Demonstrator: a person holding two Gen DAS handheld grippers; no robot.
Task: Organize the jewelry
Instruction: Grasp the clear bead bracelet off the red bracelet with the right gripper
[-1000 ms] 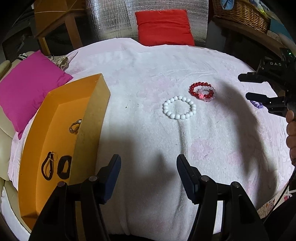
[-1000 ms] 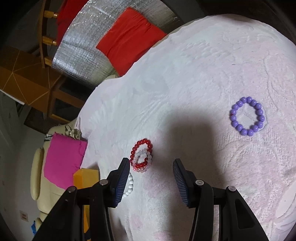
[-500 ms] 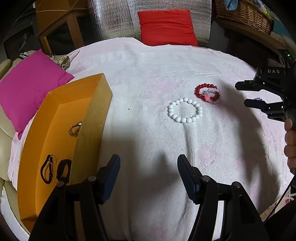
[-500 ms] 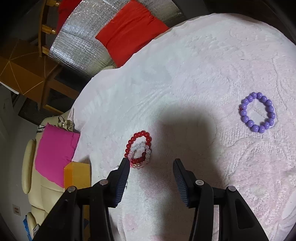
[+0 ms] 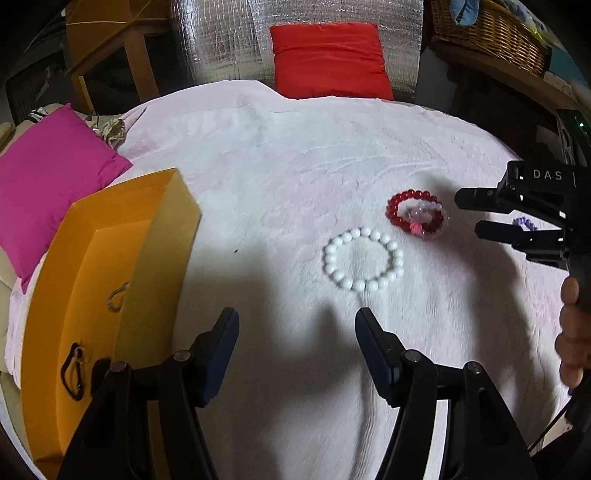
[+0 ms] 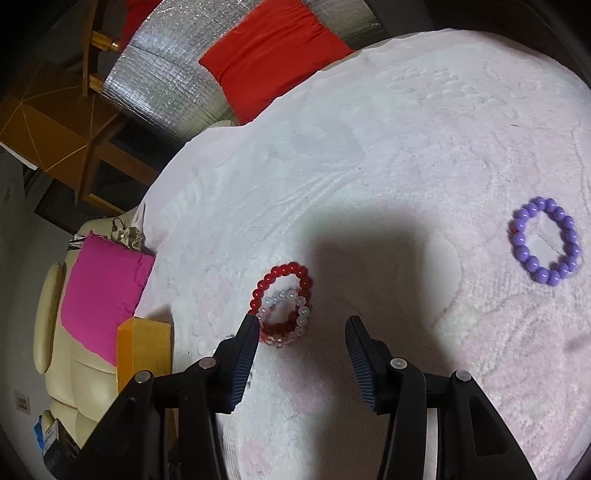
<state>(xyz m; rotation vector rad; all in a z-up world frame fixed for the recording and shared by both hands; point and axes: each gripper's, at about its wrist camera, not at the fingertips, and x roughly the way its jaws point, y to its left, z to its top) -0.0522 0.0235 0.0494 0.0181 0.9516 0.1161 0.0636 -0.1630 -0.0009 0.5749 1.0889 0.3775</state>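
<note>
A white bead bracelet point(image 5: 364, 259) lies on the pale blanket point(image 5: 295, 155), just beyond my open, empty left gripper point(image 5: 295, 325). A red bead bracelet point(image 5: 413, 216) with a clear pink one on top lies to its right; it also shows in the right wrist view point(image 6: 284, 302), just ahead of my open, empty right gripper point(image 6: 301, 328), whose left finger point(image 6: 243, 347) is close to it. A purple bracelet point(image 6: 545, 240) lies far right. The right gripper point(image 5: 469, 214) shows at the right edge of the left wrist view. An orange box point(image 5: 92, 280) at left holds small dark jewelry pieces.
A magenta cushion point(image 5: 48, 188) lies left of the box and a red cushion point(image 5: 328, 59) at the far edge. A wicker basket point(image 5: 487, 33) stands back right. A wooden chair point(image 6: 74, 122) stands beyond the blanket's edge.
Both grippers have moved forward: the white bracelet is closer to the left gripper, and the red and clear bracelets are closer to the right gripper. Both stay open.
</note>
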